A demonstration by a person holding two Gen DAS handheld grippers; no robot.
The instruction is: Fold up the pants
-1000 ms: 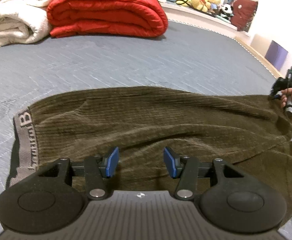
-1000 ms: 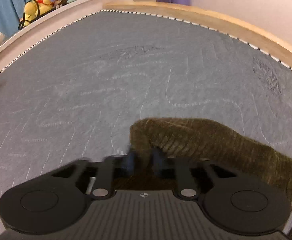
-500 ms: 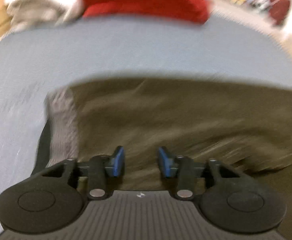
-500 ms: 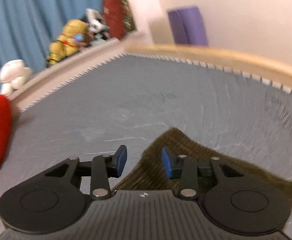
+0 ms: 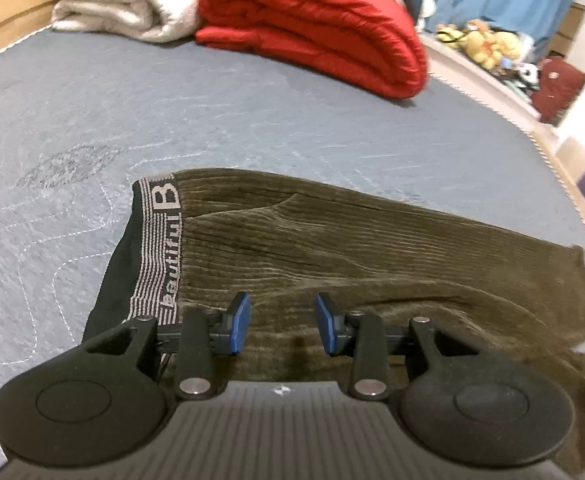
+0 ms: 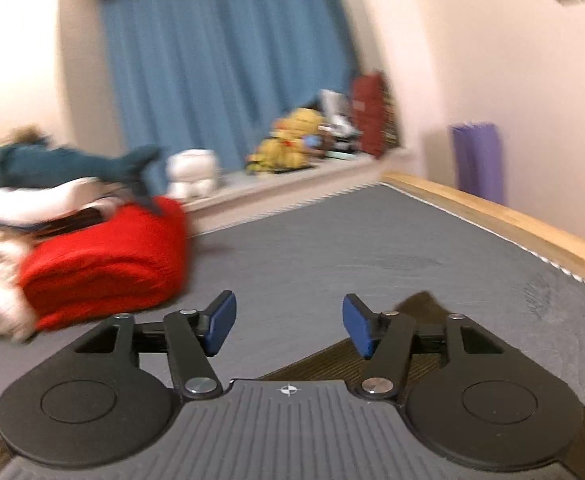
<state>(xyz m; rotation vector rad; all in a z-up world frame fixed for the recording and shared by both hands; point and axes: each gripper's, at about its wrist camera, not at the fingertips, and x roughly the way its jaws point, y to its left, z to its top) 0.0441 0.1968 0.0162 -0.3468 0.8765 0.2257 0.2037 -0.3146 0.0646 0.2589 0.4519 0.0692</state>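
The left gripper hangs over the olive corduroy pants, its jaws parted and holding nothing. This view alone shows the lettered waistband. The right gripper, whose jaws have just been opening, is empty and sees only a corner of the pants. They lie flat on the grey mattress, with a red quilt and blue curtain behind.

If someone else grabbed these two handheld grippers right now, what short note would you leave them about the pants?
Left gripper: jaws open, empty, over the pants near the waistband.
Right gripper: jaws have just been opening, nothing between them, above the mattress.
Pants: lying flat lengthwise on the mattress, legs apparently stacked.
Done: seemingly the lengthwise fold.
Left: probably fold the leg end toward the waistband.
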